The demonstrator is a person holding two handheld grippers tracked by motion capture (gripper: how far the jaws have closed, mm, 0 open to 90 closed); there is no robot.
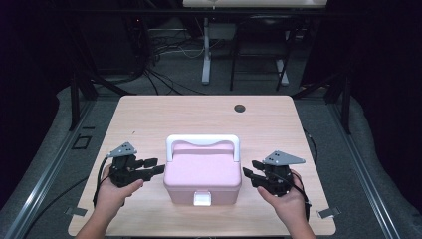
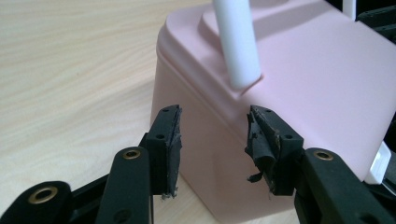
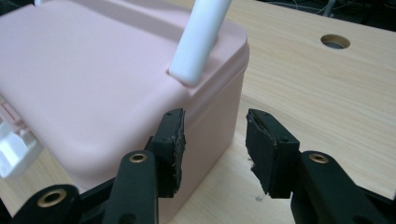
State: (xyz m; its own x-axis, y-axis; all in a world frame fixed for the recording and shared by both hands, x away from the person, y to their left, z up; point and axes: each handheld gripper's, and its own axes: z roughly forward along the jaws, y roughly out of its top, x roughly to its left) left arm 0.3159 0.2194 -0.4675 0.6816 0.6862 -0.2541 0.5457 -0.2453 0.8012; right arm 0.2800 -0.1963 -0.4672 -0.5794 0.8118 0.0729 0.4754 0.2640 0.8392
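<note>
A pink lidded box [image 1: 202, 175] with a white handle [image 1: 202, 142] raised over its lid and a white front latch [image 1: 202, 199] stands in the middle of the wooden table [image 1: 149, 119]. My left gripper [image 1: 160, 167] hovers just off the box's left side, jaws open and empty. In the left gripper view the box [image 2: 299, 93] rises behind the left gripper [image 2: 212, 149], close to the handle's foot [image 2: 239, 51]. My right gripper [image 1: 248, 169] faces the box's right side, also open and empty. In the right gripper view the box corner [image 3: 140, 93] sits behind the right gripper [image 3: 214, 149].
A round cable hole [image 1: 240, 108] is in the table near the far edge, also in the right gripper view [image 3: 335, 42]. Beyond the table stand desk legs [image 1: 206, 50] and loose cables on the floor. Metal rails run along both sides of the table.
</note>
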